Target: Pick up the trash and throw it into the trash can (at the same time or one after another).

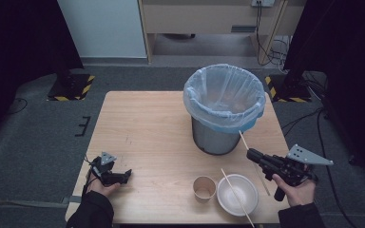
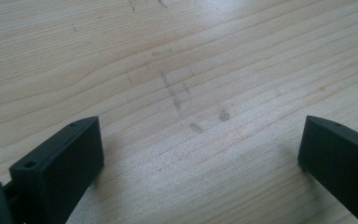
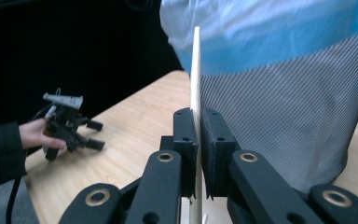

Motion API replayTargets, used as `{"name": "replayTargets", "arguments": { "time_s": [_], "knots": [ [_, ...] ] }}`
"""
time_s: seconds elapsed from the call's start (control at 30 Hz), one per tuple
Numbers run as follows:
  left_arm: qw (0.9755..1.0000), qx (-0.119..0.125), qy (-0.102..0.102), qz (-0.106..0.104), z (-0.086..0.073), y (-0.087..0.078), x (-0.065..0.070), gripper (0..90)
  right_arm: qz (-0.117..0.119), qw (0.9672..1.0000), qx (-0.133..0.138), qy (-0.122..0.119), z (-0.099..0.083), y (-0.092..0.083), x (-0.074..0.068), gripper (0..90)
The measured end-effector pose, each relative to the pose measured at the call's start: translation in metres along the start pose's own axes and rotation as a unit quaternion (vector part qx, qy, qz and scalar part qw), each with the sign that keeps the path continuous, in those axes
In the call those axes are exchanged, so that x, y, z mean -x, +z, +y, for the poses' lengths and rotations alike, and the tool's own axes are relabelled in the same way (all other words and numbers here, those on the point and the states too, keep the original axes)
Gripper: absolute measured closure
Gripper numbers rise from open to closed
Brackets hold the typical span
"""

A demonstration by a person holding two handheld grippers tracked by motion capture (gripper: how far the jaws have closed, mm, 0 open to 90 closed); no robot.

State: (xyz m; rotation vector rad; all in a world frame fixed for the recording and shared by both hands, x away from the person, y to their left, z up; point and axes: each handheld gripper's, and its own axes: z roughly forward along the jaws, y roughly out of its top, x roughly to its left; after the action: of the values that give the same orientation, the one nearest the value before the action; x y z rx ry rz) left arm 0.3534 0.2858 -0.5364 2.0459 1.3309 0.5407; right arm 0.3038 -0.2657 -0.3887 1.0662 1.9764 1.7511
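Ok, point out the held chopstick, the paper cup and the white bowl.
held chopstick (image 3: 196, 70), right gripper view, on its shaft above the tool.
paper cup (image 1: 204, 187), high view, on its inside near the rim.
white bowl (image 1: 229, 194), high view, on its bare inner wall.

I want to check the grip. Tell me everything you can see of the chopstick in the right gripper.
The chopstick is a thin, pale, wood-looking stick. The right gripper is shut on it part-way along, so both ends stick out. From above it slants from beside the white bowl up toward the lined bin. Nothing else visibly touches it.
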Motion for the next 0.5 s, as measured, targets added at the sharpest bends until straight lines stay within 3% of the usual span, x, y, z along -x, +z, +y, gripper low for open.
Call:
{"name": "replayTargets", "arguments": {
  "time_s": [0.37,0.5],
  "knots": [
    [1.0000,0.000,-0.001,0.000,0.000,0.000,0.000,0.0,0.007,0.9992,0.040,-0.001,0.021,0.000,-0.005,85.7],
    [1.0000,0.000,-0.001,0.000,0.000,0.000,0.000,0.0,0.005,0.9977,0.067,-0.002,0.034,-0.003,-0.004,85.7]
  ]
}}
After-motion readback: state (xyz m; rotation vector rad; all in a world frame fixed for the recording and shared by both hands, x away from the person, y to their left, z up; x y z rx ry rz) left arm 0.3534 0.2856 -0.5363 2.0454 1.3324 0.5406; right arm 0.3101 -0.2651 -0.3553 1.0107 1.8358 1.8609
